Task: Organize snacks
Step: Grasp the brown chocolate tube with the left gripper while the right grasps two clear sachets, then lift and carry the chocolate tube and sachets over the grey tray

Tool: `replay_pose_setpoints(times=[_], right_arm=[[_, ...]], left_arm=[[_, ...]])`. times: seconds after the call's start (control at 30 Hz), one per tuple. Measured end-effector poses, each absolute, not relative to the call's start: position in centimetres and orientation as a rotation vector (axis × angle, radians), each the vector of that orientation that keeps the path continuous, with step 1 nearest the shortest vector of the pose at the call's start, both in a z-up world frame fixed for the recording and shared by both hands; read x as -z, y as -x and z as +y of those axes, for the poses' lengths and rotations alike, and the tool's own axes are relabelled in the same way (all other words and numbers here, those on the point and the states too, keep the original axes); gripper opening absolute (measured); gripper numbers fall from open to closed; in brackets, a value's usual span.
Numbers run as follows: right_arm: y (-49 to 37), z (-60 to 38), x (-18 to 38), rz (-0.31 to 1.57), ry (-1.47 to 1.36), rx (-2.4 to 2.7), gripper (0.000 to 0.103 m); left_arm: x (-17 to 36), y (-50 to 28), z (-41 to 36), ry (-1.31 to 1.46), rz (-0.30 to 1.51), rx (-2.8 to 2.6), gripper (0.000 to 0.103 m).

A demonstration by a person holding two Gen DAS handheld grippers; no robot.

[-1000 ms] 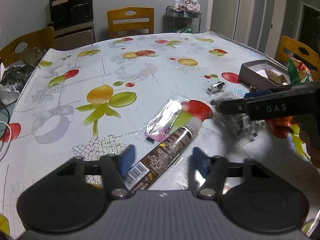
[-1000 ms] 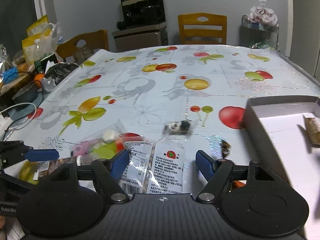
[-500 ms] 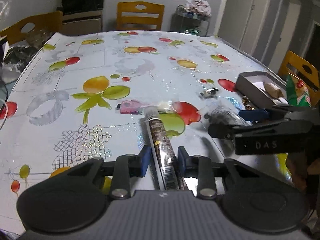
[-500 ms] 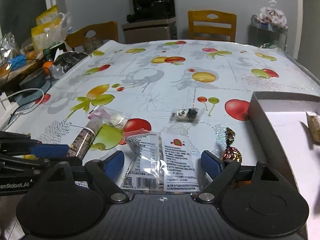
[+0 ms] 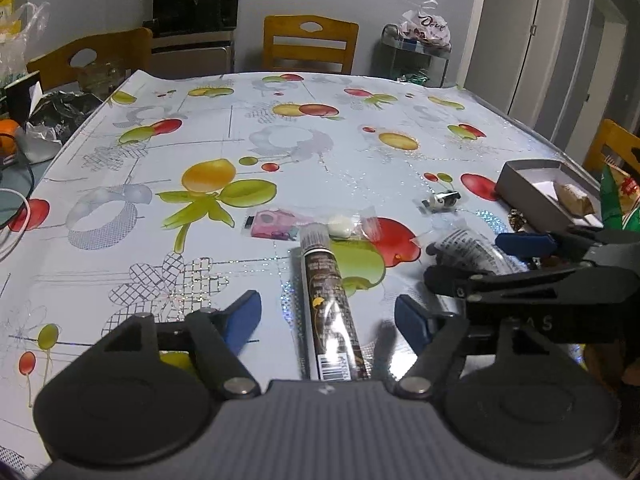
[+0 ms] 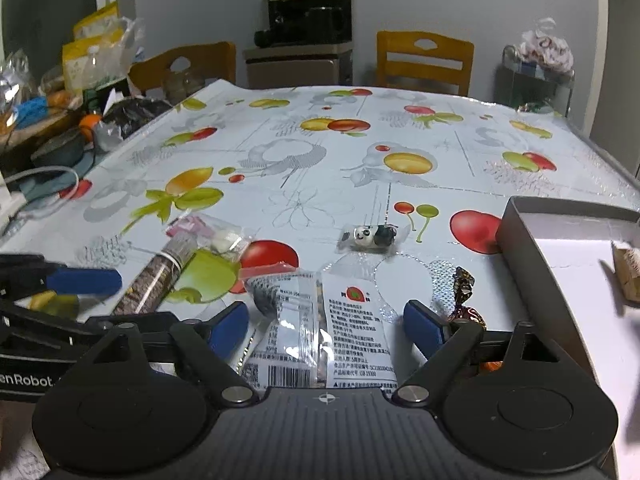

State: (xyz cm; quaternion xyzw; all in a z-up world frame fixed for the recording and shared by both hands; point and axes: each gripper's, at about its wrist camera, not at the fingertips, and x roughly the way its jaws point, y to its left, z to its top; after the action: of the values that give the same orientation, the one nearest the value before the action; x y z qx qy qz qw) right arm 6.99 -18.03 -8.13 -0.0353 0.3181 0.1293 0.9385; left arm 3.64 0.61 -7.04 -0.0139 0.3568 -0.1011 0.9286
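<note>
A brown stick pack (image 5: pixel 326 280) lies on the fruit-print tablecloth, pointing away from me. My left gripper (image 5: pixel 328 314) straddles it with its jaws opening and the pads clear of the pack. A clear pink-and-white packet (image 5: pixel 304 226) lies at the stick's far end. My right gripper (image 6: pixel 326 322) stands open over two printed sachets (image 6: pixel 352 320), not pressing them. A panda candy (image 6: pixel 370 236) lies beyond them. A foil-wrapped sweet (image 6: pixel 466 300) lies beside the right finger. The grey box (image 6: pixel 520 248) at the right holds a tan snack (image 6: pixel 628 276).
Wooden chairs (image 5: pixel 310 44) stand at the table's far side and left corner. Bags, an orange (image 6: pixel 90 120) and cables crowd the left side. A green snack bag (image 5: pixel 616 200) sits behind the box. The far half of the tablecloth (image 5: pixel 280 136) carries no objects.
Half a second ago the left jaws were shut on the brown stick, which had swung to point straight away; now they have spread and the stick lies free. The right gripper widened slightly.
</note>
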Motion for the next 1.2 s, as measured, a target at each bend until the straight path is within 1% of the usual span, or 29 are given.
replay_pose_setpoints(times=[0.03, 0.13, 0.23, 0.3, 0.33, 0.37, 0.43, 0.53, 0.63, 0.7, 0.77, 0.83, 1.2], right_arm=[[-6.9, -18.0, 8.2, 0.647, 0.078, -0.266, 0.083], [-6.9, -18.2, 8.2, 0.643, 0.087, -0.278, 0.083], [-6.7, -18.3, 8.2, 0.631, 0.096, -0.283, 0.073], [-6.4, -18.5, 8.1, 0.623, 0.099, -0.287, 0.064], [-6.4, -18.6, 8.1, 0.622, 0.100, -0.289, 0.064], [-6.3, -18.7, 8.1, 0.619, 0.100, -0.294, 0.064], [-6.1, -18.7, 8.2, 0.614, 0.101, -0.299, 0.063], [-5.8, -18.8, 8.2, 0.607, 0.105, -0.307, 0.062], [-5.5, -18.9, 8.2, 0.604, 0.105, -0.317, 0.060], [-5.2, -19.1, 8.2, 0.602, 0.101, -0.316, 0.059], [-4.9, -19.1, 8.2, 0.599, 0.111, -0.322, 0.059], [-4.6, -19.3, 8.1, 0.600, 0.104, -0.328, 0.058], [-2.7, -19.6, 7.3, 0.587, 0.058, -0.381, 0.057]], left_arm=[[7.1, -3.6, 0.6, 0.020, 0.724, 0.201, 0.080], [7.4, -3.5, 0.5, 0.002, 0.713, 0.185, 0.082], [7.6, -3.3, 0.4, -0.029, 0.707, 0.173, 0.082], [7.6, -3.1, 0.6, -0.027, 0.705, 0.179, 0.082], [7.6, -3.0, 0.7, -0.029, 0.704, 0.178, 0.081], [7.6, -2.9, 0.8, -0.031, 0.704, 0.178, 0.078], [7.6, -2.7, 0.9, -0.035, 0.699, 0.177, 0.066], [7.5, -2.5, 0.8, -0.045, 0.694, 0.195, 0.059], [7.4, -2.5, 0.4, -0.049, 0.685, 0.216, 0.040], [7.4, -2.6, 0.2, -0.051, 0.683, 0.229, 0.033], [7.3, -2.6, 0.0, -0.057, 0.681, 0.233, 0.030], [7.3, -2.8, -0.1, -0.057, 0.682, 0.234, 0.023], [6.3, -1.1, -0.3, -0.063, 0.648, 0.244, 0.023]])
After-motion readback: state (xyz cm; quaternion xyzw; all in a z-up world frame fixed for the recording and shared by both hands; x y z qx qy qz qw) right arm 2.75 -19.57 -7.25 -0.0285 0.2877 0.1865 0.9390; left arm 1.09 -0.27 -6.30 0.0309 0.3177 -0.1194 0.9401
